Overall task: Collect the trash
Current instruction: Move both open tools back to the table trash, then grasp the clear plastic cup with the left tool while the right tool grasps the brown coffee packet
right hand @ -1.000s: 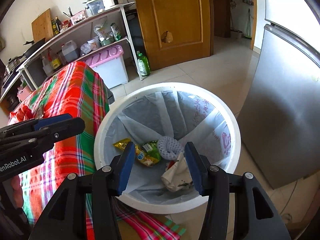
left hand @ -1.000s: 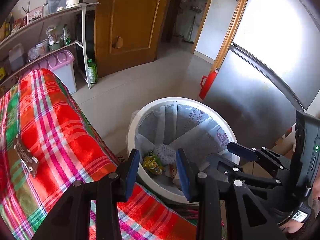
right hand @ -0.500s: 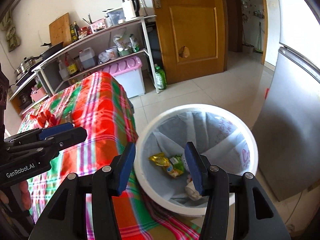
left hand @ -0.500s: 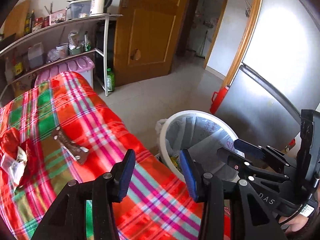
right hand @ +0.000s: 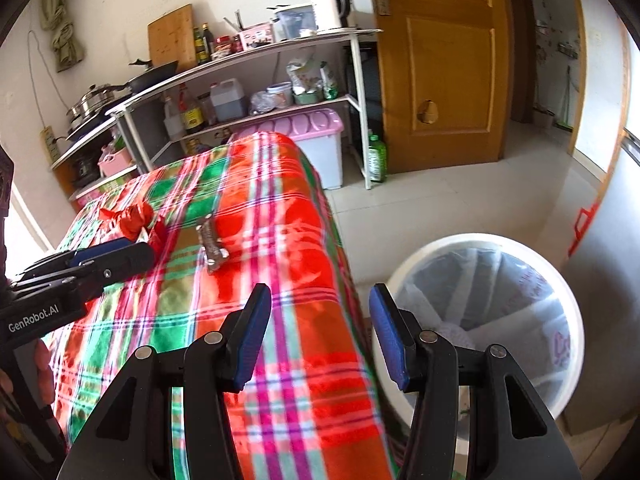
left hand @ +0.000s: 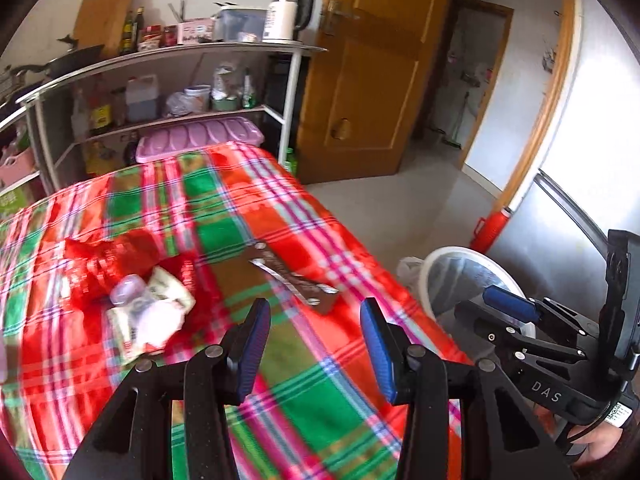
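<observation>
A brown snack wrapper (left hand: 294, 278) lies on the plaid-covered table (left hand: 312, 404), just beyond my open, empty left gripper (left hand: 314, 340). Left of it lie a crumpled red wrapper (left hand: 108, 264) and a pale wrapper with clear plastic (left hand: 150, 312). In the right wrist view the brown wrapper (right hand: 210, 246) and the red wrapper (right hand: 134, 218) lie farther up the table. My right gripper (right hand: 320, 336) is open and empty over the table's right edge. The white lined trash bin (right hand: 484, 320) stands on the floor to its right and also shows in the left wrist view (left hand: 464, 276).
A shelf rack (right hand: 256, 80) with bottles, pans and a kettle stands behind the table, with a pink-lidded storage box (right hand: 308, 144) under it. A wooden door (right hand: 444, 60) is beyond. A steel fridge (left hand: 580, 220) stands right of the bin.
Both grippers swung left and up, away from the bin toward the table. The bin slid to the right of both views, and the wrappers on the table came into view.
</observation>
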Demonstrator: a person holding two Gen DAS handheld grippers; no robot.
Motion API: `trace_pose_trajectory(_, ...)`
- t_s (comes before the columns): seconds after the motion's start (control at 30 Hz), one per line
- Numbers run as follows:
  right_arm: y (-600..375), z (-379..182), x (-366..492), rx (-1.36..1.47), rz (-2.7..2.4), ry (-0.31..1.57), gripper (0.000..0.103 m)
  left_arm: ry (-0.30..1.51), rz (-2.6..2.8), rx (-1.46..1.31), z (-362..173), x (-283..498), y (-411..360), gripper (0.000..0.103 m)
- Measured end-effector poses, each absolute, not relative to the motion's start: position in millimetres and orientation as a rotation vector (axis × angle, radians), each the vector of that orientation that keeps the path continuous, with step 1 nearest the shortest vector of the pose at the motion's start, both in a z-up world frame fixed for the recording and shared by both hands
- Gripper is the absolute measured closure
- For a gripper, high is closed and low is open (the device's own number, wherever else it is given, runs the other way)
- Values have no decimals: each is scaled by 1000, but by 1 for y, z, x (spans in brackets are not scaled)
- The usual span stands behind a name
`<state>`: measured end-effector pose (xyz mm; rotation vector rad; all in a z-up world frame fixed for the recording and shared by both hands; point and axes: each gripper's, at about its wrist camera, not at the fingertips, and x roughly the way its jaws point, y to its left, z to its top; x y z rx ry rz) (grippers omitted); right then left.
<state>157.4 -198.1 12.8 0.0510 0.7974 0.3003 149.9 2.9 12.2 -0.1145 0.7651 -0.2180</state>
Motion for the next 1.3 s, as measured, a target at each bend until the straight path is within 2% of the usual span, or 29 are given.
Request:
trace_pose_trajectory(0.6, -107, 1, 209, -83, 454, 853, 51, 779, -37, -200, -4, 152, 100, 53)
trace_pose_trajectory(1.17, -66, -24, 241, -200, 515, 917, 51, 821, -57, -188, -20, 183, 106, 53)
trace_pose_trajectory(1.23, -65, -26, 243, -206, 515, 921, 53, 828, -50, -183, -23, 185, 105, 53)
trace_pose_trajectory(1.3, -63, -29, 245, -212, 510, 926, 63, 834, -46, -186, -25, 187, 106, 53)
